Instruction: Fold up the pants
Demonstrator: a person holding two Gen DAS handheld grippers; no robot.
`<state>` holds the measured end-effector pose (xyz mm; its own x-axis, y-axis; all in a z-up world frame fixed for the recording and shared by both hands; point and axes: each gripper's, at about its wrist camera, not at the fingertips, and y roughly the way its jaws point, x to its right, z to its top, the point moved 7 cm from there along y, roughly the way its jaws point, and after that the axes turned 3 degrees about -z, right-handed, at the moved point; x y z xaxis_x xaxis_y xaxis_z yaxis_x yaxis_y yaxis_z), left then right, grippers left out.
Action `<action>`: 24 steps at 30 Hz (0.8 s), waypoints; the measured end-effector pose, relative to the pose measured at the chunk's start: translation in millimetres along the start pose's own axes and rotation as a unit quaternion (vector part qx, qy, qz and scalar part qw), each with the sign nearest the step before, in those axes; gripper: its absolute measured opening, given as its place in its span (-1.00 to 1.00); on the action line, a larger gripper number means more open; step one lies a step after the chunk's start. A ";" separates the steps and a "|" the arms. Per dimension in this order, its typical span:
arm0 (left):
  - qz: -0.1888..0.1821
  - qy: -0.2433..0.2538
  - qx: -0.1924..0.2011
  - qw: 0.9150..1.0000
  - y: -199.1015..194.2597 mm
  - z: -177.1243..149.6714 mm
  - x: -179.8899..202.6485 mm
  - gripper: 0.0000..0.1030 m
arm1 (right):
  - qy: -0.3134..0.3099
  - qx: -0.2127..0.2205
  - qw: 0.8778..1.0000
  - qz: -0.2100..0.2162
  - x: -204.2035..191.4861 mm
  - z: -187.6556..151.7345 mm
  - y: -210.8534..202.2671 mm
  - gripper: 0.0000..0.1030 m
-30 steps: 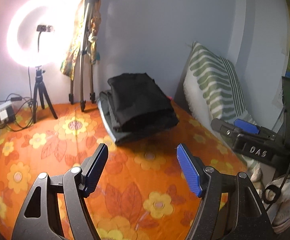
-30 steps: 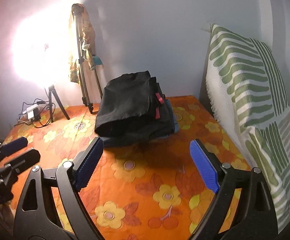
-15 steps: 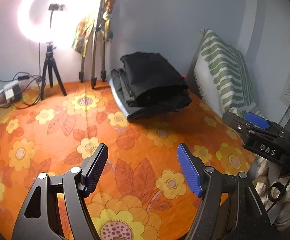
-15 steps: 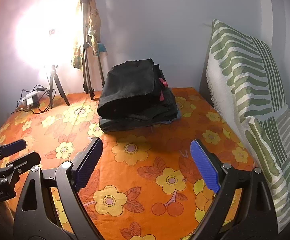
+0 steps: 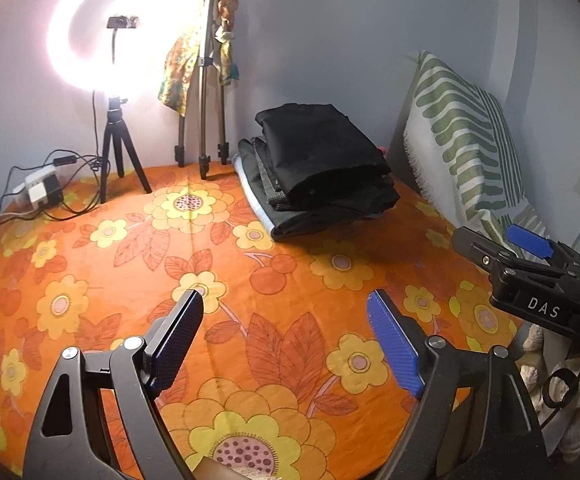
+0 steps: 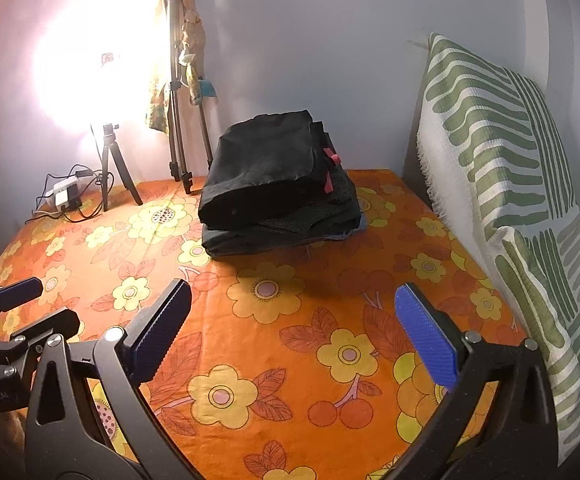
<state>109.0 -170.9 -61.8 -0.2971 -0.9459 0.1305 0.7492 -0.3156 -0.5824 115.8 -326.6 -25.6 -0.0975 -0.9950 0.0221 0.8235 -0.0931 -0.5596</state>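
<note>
A stack of folded dark pants (image 5: 321, 172) lies at the far side of the bed, near the wall; it also shows in the right wrist view (image 6: 278, 184), with black pants on top and red tags at its right edge. My left gripper (image 5: 286, 340) is open and empty, well back from the stack over the orange floral sheet (image 5: 130, 264). My right gripper (image 6: 293, 336) is open and empty, also back from the stack. The right gripper shows at the right of the left wrist view (image 5: 529, 276); the left one shows at the left of the right wrist view (image 6: 14, 320).
A lit ring light on a small tripod (image 5: 118, 80) and a taller tripod (image 5: 206, 92) stand at the back left by the wall. A power adapter with cables (image 5: 40, 190) lies beside them. A green striped pillow (image 6: 501, 184) leans along the right side.
Both grippers have drawn back and away from the stack of pants, which now looks smaller and farther. Both stay open and empty.
</note>
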 end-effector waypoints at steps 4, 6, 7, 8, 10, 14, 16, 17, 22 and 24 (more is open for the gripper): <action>0.017 -0.001 0.003 1.000 0.0 2.4 -3.5 0.69 | 0.002 -0.004 1.000 0.003 -0.4 -1.2 -0.6 1.00; 0.018 -0.002 0.003 1.000 0.1 2.6 -4.1 0.70 | 0.003 -0.005 1.000 0.003 -0.9 -1.9 -1.1 1.00; 0.018 -0.003 0.003 1.000 0.0 2.4 -4.1 0.70 | 0.002 -0.005 1.000 0.003 -1.7 -1.8 -1.5 1.00; 0.017 -0.003 0.003 1.000 -0.1 2.2 -3.9 0.70 | 0.003 -0.005 1.000 0.003 -1.4 -2.0 -1.7 1.00; 0.016 -0.001 0.002 1.000 0.2 1.6 -3.2 0.70 | 0.001 -0.004 1.000 0.004 -2.7 -1.6 -2.0 1.00; 0.014 0.000 0.002 1.000 0.2 1.3 -1.8 0.71 | -0.001 -0.003 1.000 0.005 -4.9 -2.1 -1.5 1.00; 0.011 0.000 0.003 1.000 -0.5 1.5 -0.7 0.71 | -0.001 -0.003 1.000 0.005 -6.0 -2.8 -1.5 1.00; 0.010 0.000 0.003 1.000 -0.7 1.5 -0.5 0.71 | -0.001 -0.004 1.000 0.006 -6.1 -2.9 -1.1 1.00; 0.009 -0.002 0.003 1.000 -2.0 1.7 -1.5 0.71 | -0.001 -0.006 1.000 0.007 -6.6 -3.3 -0.4 1.00; 0.009 -0.002 0.003 1.000 -2.0 1.9 -1.6 0.71 | -0.001 -0.006 1.000 0.007 -6.6 -3.3 -0.3 1.00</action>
<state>109.1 -168.9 -59.3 -0.2813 -0.9516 0.1234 0.7577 -0.2992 -0.5800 114.4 -319.9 -28.4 -0.0845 -0.9963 0.0149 0.8178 -0.0779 -0.5703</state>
